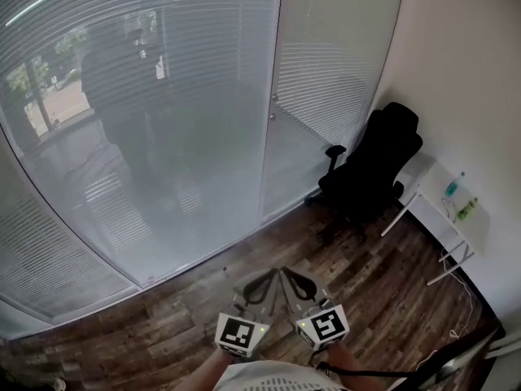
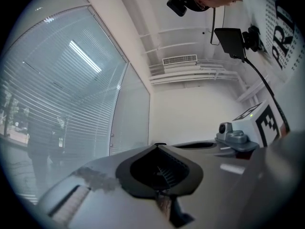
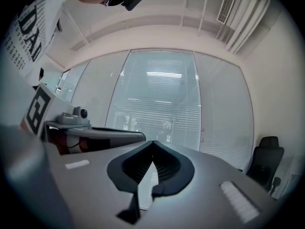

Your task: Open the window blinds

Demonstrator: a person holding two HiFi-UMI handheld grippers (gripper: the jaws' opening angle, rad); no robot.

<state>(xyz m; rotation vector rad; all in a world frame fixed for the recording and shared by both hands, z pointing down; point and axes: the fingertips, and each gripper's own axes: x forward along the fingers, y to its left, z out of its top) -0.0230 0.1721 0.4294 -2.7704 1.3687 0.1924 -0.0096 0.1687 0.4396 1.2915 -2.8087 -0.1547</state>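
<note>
Both tools are held low and close together in front of the person, pointing level towards the glass. The left hand-held gripper point(image 2: 159, 149) has its jaws pressed together with nothing between them, and the right hand-held gripper point(image 3: 152, 143) is closed and empty as well. Well apart from them, across the floor, hang the white horizontal-slat window blinds point(image 1: 146, 96), lowered the full height of the tall glass panes. I would expect the slats to be thin, light and easily bent, so they are no place to grip. A cord, wand or knob would be the safer hold. Two small fittings point(image 1: 272, 106) sit on the post between the wide pane and the narrow one. They are too small for me to tell whether they work the blinds, and I see no cord from here. The dark wood-plank floor point(image 1: 383, 292) runs to the corner, where a black office chair point(image 1: 374, 169) stands beside a white table point(image 1: 444, 218) against the plain wall, with a green bottle point(image 1: 466, 210) on it.
</note>
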